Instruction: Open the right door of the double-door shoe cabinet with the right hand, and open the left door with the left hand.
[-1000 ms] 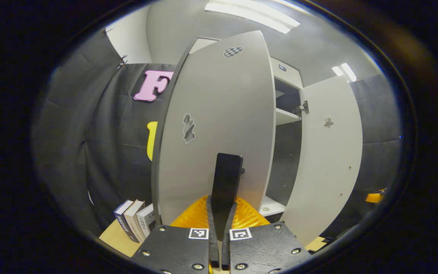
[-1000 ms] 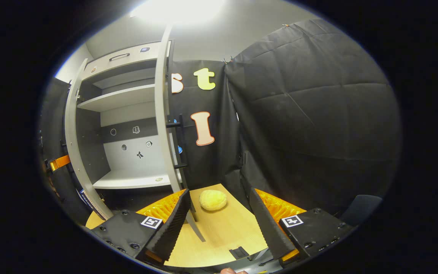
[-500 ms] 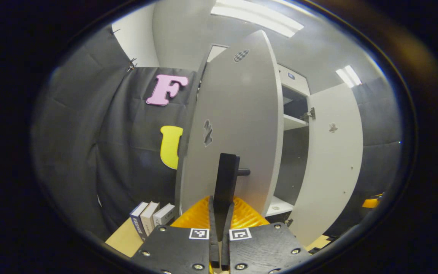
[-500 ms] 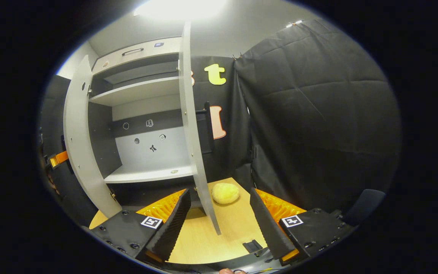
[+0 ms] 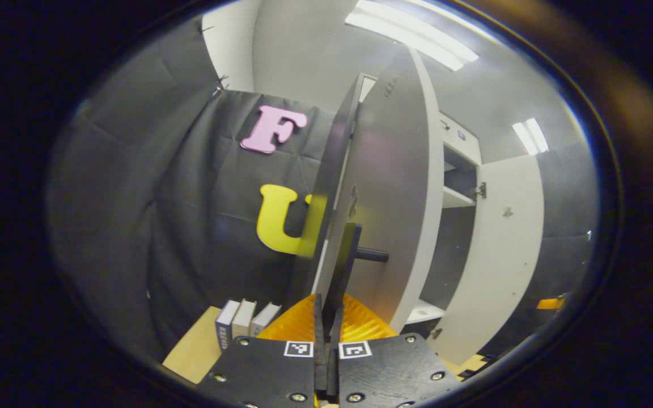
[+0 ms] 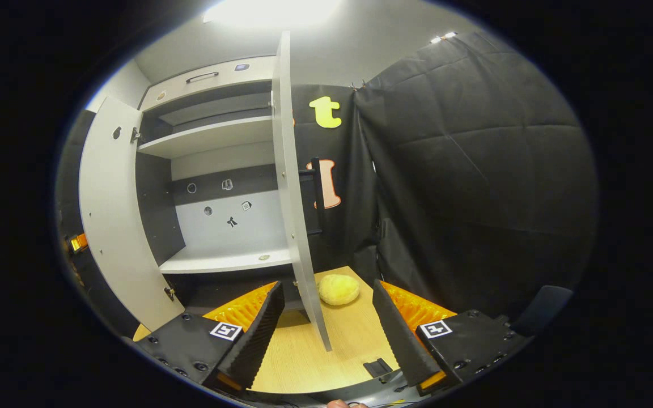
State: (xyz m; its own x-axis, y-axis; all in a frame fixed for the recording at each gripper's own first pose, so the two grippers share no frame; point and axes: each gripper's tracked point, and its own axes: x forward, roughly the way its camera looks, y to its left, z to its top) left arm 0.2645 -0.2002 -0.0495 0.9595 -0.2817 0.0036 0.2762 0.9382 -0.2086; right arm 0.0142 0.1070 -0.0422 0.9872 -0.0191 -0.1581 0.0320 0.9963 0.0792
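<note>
Black cloth walls enclose the booth, with a grey ceiling and strip lights overhead, and a light wood worktop carries the shoe cabinet.

Left gripper view, near to far: the left tool has its two fingers pressed together around the black bar handle of the left door. The handle rises straight up from between the fingertips, and a short black post joins it to the door face. The left door is swung well out from the cabinet and is seen almost edge-on. Three books stand upright on the worktop just left of the tool. Beyond the left door, the cabinet interior shows a white shelf and a dark back panel, and the right door stands open farther off.

Right gripper view, near to far: the right tool has its fingers spread wide apart and grips nothing; bare worktop lies between them. The lower edge of the right door reaches down between the two fingers, apart from both. This door is open, turned edge-on, with its black handle on the far face. A yellow rounded object rests on the worktop just beside the door's lower end. Behind, the cabinet stands open with two white shelves visible, and the left door is swung out at the far side
</note>
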